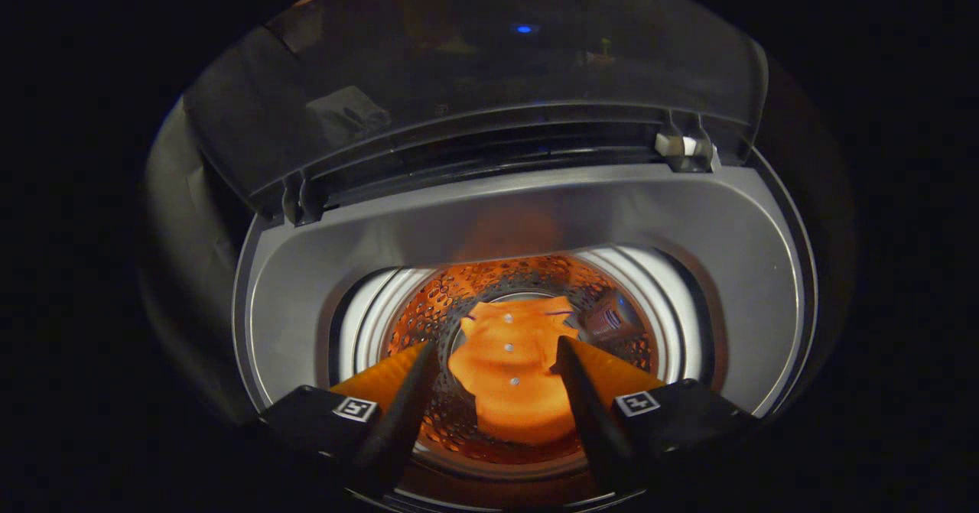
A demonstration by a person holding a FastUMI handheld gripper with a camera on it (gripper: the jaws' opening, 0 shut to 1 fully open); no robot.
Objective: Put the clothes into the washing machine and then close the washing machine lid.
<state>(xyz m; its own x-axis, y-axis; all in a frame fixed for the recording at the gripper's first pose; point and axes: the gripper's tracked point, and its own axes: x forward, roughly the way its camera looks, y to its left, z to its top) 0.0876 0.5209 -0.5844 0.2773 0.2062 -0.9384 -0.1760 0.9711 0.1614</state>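
Tongs (497, 356) hanging apart, gripping nothing | orange garment (509, 375) lying below them in the drum (428, 314) | raised lid (474, 92) standing beyond, awaiting closing.

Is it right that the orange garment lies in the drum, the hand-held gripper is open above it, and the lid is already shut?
Not quite. The gripper view shows the lid still raised, hinged up behind the opening. The rest holds: the orange garment lies in the drum, and the hand-held gripper is open above it.
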